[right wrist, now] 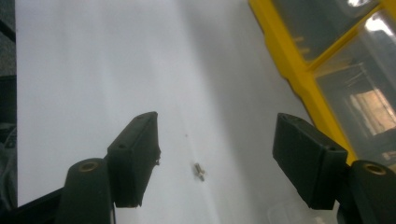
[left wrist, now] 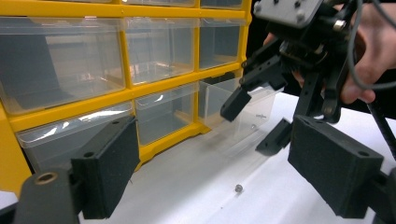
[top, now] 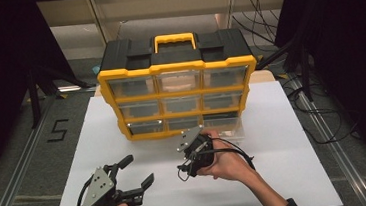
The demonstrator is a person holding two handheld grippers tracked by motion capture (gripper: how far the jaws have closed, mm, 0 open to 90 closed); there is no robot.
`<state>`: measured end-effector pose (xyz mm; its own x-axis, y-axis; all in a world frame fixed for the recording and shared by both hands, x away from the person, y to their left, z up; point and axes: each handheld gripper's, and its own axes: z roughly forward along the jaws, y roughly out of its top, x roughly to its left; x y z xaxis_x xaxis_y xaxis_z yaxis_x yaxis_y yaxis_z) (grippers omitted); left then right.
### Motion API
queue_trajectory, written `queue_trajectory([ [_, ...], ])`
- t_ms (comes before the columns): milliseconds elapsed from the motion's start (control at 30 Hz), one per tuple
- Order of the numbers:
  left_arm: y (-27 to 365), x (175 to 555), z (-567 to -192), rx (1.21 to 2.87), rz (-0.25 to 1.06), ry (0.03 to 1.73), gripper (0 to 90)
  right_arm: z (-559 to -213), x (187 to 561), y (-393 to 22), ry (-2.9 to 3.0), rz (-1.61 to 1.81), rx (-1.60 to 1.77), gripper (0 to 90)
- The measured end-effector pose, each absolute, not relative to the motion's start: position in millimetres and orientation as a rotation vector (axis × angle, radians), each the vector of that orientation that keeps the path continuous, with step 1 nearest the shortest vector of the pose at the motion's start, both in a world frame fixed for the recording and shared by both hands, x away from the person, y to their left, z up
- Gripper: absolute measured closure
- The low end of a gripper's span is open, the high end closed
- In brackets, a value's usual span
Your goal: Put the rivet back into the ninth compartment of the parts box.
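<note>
Yellow-and-black drawer organizer point(top: 178, 83) sits at the far middle of the white bench point(top: 287, 174), three by three clear drawers facing you, yellow carry handle on top. High view: your left gripper point(top: 133, 173) is at the near left corner of the bench, jaws spread wide, nothing between them, well apart from the cabinet. Your right gripper point(top: 191, 168) is near the middle, just in front of the bottom row, tipped down toward the bench; your right hand point(top: 226, 162) wraps it from the right. The bottom-right drawer point(top: 223, 124) looks pulled partway out beside that hand.

Left gripper view: your own two black jaws stand wide, bench between them. A small screw point(left wrist: 238, 188) lies on the bench between them, farther out, touching neither. The right gripper point(left wrist: 264, 126) hangs beyond it, jaws open, pointing down at the bench in front of the pulled-out clear drawer point(left wrist: 233, 109). Small bits inside that drawer, too small to identify.

Right gripper view: jaws wide, looking down at the white bench. The screw point(right wrist: 199, 171) lies flat between them, closer to the left pad, touching neither. Yellow frame point(right wrist: 299, 70) of the organizer runs along the upper right.
</note>
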<state>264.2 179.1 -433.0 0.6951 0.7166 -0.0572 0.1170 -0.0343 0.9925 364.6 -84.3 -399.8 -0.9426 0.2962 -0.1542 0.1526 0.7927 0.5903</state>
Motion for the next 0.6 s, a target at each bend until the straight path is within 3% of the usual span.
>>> queue_trajectory([
  [600,178.9,264.2,-433.3,1.558,0.551,0.707,16.2,-434.1,378.1,-78.4,2.868,0.713,0.388,37.2],
])
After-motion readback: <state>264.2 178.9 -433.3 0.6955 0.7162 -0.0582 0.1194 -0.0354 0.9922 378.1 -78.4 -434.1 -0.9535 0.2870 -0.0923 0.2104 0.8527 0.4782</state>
